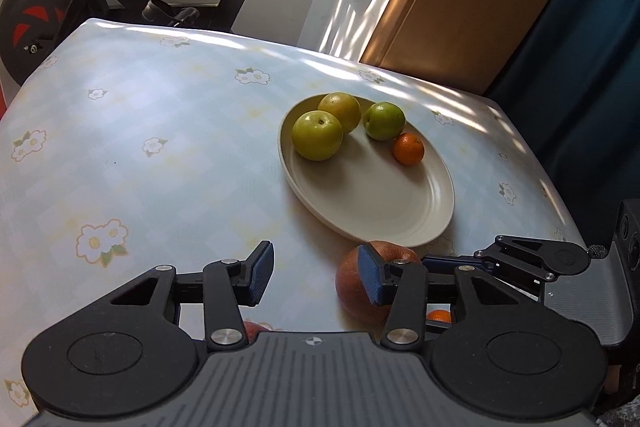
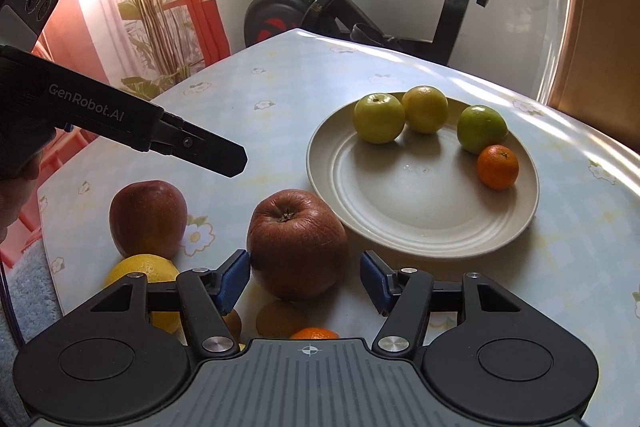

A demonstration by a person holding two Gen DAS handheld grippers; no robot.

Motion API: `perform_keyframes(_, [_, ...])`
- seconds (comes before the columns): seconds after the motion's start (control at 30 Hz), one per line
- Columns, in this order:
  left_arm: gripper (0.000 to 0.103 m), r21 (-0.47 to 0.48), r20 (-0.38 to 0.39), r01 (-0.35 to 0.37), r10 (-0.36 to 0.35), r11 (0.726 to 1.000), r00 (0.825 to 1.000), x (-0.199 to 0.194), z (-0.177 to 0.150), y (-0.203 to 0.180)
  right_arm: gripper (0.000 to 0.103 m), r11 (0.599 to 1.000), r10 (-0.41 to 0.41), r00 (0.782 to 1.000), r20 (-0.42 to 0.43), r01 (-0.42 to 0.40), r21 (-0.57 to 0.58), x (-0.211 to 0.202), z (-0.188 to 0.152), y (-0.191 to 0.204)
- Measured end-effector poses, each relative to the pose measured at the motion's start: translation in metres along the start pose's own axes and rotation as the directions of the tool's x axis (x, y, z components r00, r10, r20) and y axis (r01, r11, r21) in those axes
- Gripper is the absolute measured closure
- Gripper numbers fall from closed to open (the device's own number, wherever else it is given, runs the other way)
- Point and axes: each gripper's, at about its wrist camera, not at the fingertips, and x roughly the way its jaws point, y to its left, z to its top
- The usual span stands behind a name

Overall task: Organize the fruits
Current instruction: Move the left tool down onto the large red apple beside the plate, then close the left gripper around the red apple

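Cream ceramic plate (image 2: 424,227) already holds four fruits in the right wrist view: two green fruits (image 2: 379,119) at about eleven and two o'clock, a yellow one (image 2: 425,109) at twelve, and a small orange (image 2: 497,167) at three. I judge the sorting about half done. Off the plate, on the flowered tablecloth (image 2: 280,95), I count a wrinkled red apple (image 2: 297,243) just beside the rim at seven o'clock, a second red apple (image 2: 149,219) further toward nine, a lemon (image 2: 142,271) touching it, and another orange (image 2: 314,334) low under my camera. My right gripper (image 2: 306,281) brackets the wrinkled apple, jaws apart, the left pad touching or nearly so, the right pad clear. My left gripper (image 1: 316,277) hangs with jaws apart, nothing between them.
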Motion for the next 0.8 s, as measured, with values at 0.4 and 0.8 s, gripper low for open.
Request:
perform_keyframes(0.4, [0.059, -0.017, -0.055, 0.117, -0.118, 0.993, 0.992, 0.018, -0.006, -0.008, 0.054, 1.0, -0.013, 1.0, 0.008, 0.013, 0.016, -0.014, -0.009, -0.01])
perform_keyframes(0.8, [0.066, -0.091, -0.092, 0.207, -0.215, 0.974, 0.972, 0.028, -0.009, 0.001, 0.056, 1.0, 0.004, 1.0, 0.01, -0.005, 0.016, -0.013, -0.011, -0.013])
